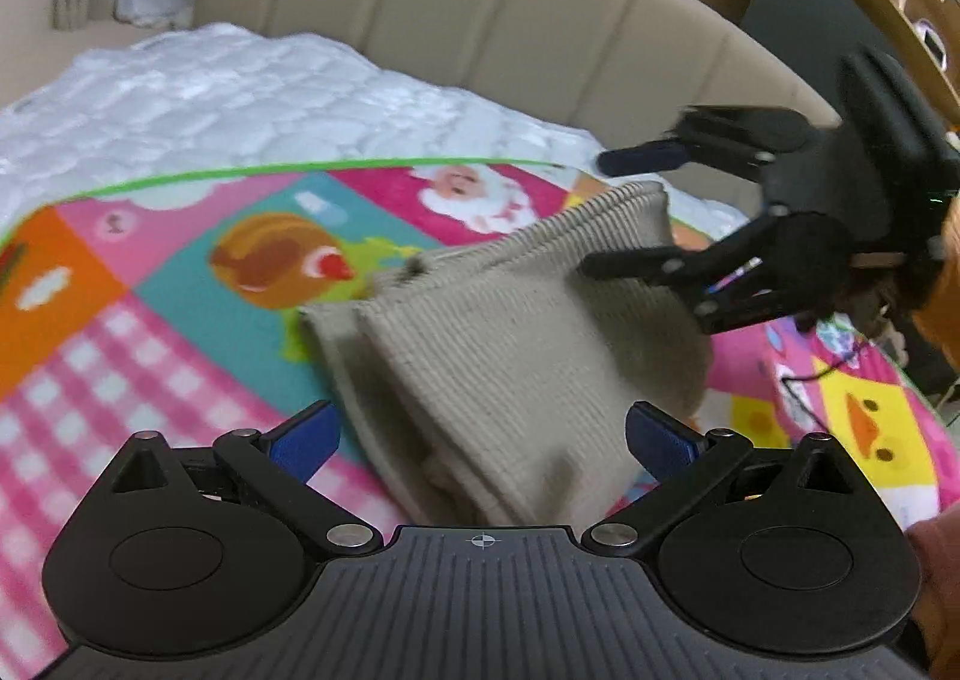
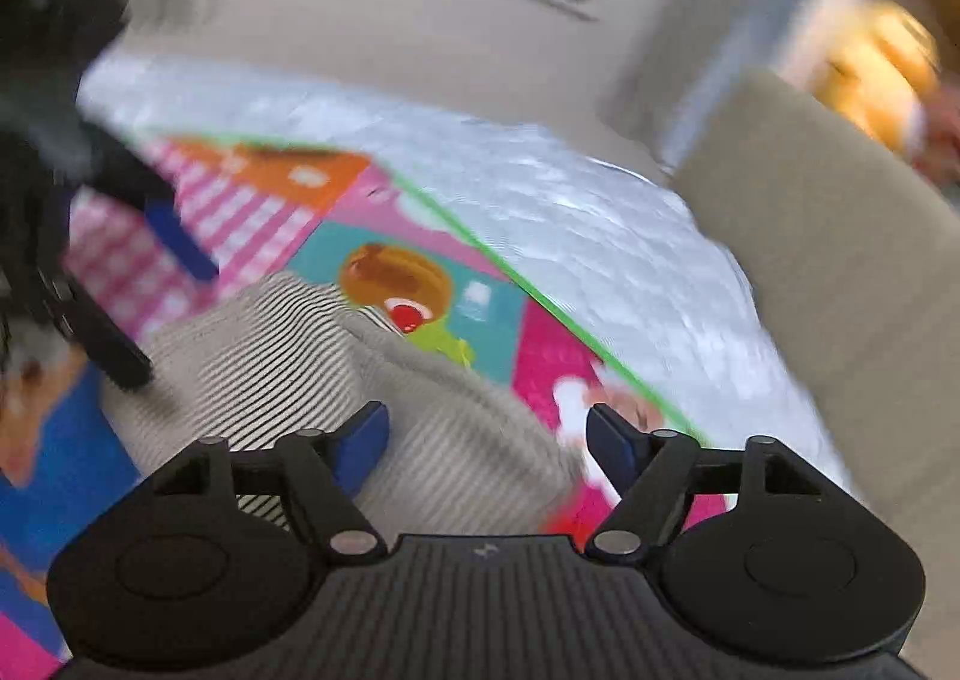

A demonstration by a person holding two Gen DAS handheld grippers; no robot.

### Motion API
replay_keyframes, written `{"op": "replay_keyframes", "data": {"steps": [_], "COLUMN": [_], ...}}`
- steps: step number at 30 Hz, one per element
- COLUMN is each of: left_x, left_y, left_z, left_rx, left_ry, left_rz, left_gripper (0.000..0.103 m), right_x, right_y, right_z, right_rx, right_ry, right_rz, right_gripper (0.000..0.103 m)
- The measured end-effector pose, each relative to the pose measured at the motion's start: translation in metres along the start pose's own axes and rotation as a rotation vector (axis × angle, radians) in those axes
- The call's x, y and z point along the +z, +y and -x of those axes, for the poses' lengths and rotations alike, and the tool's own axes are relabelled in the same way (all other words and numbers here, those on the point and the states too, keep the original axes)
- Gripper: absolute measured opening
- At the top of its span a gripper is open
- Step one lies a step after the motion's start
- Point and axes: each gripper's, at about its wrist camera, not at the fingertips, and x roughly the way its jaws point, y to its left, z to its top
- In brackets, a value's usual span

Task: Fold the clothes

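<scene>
Left wrist view: you are holding the left gripper (image 1: pixel 480 440) spread wide, its blue pads (image 1: pixel 303 440) sitting apart on either side of the near edge of the beige ribbed garment (image 1: pixel 510 332), pressing on nothing. The garment is lying as a compact, layered bundle on the cartoon play mat (image 1: pixel 150 320), which is resting on a white quilted cover (image 1: pixel 210 92) before a padded beige headboard (image 1: pixel 480 20). Your right gripper (image 1: pixel 606 212) is hovering over the bundle's far corner, fingers splayed, gripping nothing. Right wrist view, heavily blurred: you are keeping the right gripper (image 2: pixel 486 440) released, with the garment (image 2: pixel 312 356) lying just ahead of the jaws and partly between them but not pinched; the left gripper (image 2: pixel 90 284) is showing as a dark shape at the left edge. Progress, judged: the garment is looking folded down to a small stack and let go by both tools; what is remaining appears to be squaring the edges or one last fold, then setting it aside.
</scene>
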Motion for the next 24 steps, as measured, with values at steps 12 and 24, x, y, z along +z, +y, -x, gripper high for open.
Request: {"op": "replay_keyframes", "data": {"steps": [12, 24], "left_x": [0.014, 0.017], "left_y": [-0.006, 0.01], "left_z": [-0.03, -0.056], "left_rx": [0.127, 0.28], "left_ry": [-0.002, 0.017], "left_rz": [0.066, 0.088], "left_gripper": [0.072, 0.094], "right_x": [-0.037, -0.049], "right_y": [-0.036, -0.044], "right_z": [-0.044, -0.044], "right_rx": [-0.006, -0.109], "right_ry": [-0.022, -0.018], "right_rz": [-0.468, -0.57], "right_gripper": [0.028, 0.078]}}
